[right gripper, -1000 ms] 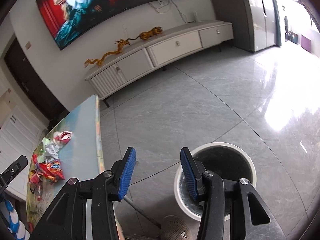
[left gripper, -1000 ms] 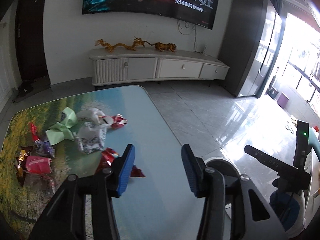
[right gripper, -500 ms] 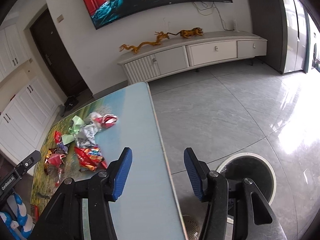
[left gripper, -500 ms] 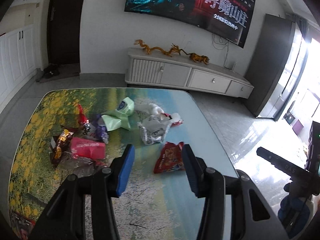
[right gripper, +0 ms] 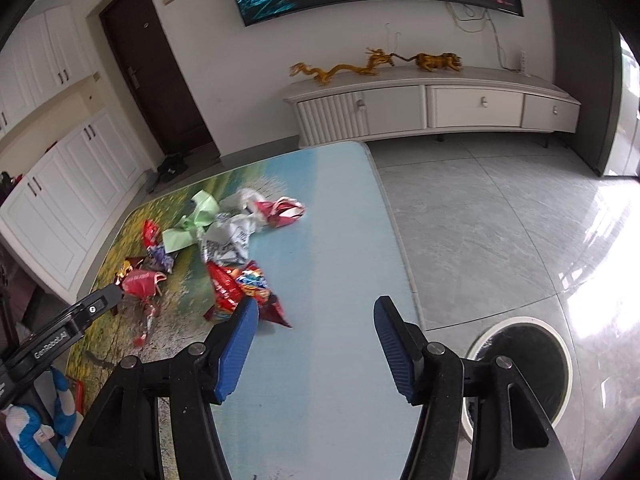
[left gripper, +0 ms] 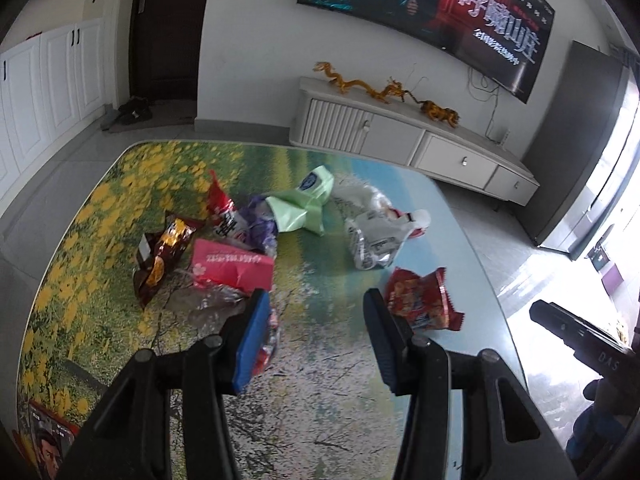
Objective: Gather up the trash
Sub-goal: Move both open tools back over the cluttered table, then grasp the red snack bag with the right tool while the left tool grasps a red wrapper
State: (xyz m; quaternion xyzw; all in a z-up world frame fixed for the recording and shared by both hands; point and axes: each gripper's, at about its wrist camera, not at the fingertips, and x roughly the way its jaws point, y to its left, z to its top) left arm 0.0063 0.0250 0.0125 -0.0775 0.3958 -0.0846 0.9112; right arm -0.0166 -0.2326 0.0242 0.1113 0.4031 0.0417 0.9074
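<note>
Several wrappers lie on the picture-printed table [left gripper: 320, 400]: a red snack bag [left gripper: 420, 302], a silver-white bag [left gripper: 374, 242], a green bag [left gripper: 302, 204], a pink box [left gripper: 232, 266], a brown-gold wrapper [left gripper: 164, 252] and clear plastic [left gripper: 208, 300]. My left gripper [left gripper: 316, 340] is open and empty above the table, just short of the pile. My right gripper [right gripper: 316, 346] is open and empty over the table's bare right part; the red snack bag [right gripper: 240, 284] lies just left of its left finger. A white trash bin [right gripper: 520, 364] stands on the floor to the right.
A white TV cabinet [left gripper: 400, 136] with gold dragon figures stands against the far wall under a TV. White cupboards [right gripper: 60, 184] line the left. Grey tiled floor [right gripper: 500, 220] lies right of the table. A magazine [left gripper: 44, 440] lies at the table's near left corner.
Both grippers swung left from the floor and bin toward the table. The trash pile now sits ahead of the left gripper, and the bin has slid to the right edge of the right view.
</note>
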